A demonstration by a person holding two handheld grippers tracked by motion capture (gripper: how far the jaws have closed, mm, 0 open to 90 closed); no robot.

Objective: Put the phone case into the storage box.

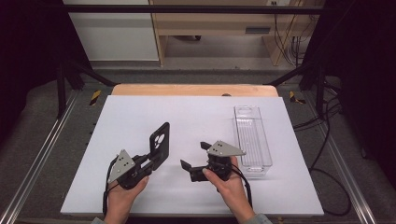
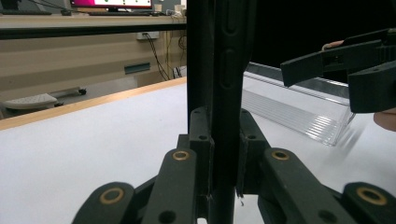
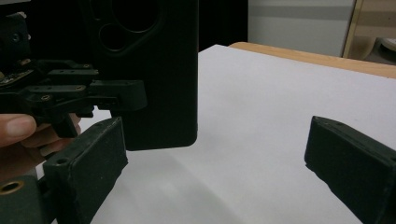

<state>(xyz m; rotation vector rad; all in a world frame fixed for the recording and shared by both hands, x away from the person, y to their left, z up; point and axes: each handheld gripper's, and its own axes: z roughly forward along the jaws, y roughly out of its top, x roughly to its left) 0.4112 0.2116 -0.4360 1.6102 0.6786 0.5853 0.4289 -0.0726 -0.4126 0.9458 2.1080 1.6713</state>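
A black phone case point(image 1: 159, 140) with round camera cutouts stands upright over the white table top, and my left gripper point(image 1: 154, 161) is shut on its lower edge. The left gripper view sees the case point(image 2: 224, 70) edge-on, pinched between my left gripper's point(image 2: 223, 135) pads. My right gripper point(image 1: 194, 155) stands open a little to the right of the case, its jaws turned towards it and nothing between them. In the right gripper view the case point(image 3: 154, 70) hangs ahead at the left, held by the left gripper point(image 3: 112, 98), while my right gripper point(image 3: 219, 158) is spread wide over bare table.
A long clear plastic tray point(image 1: 252, 135) lies along the right side of the white table top point(image 1: 140, 116), just right of my right hand. It also appears as a clear tray point(image 2: 299, 114) behind the right gripper point(image 2: 327, 74). Wooden furniture and cables stand beyond the far edge.
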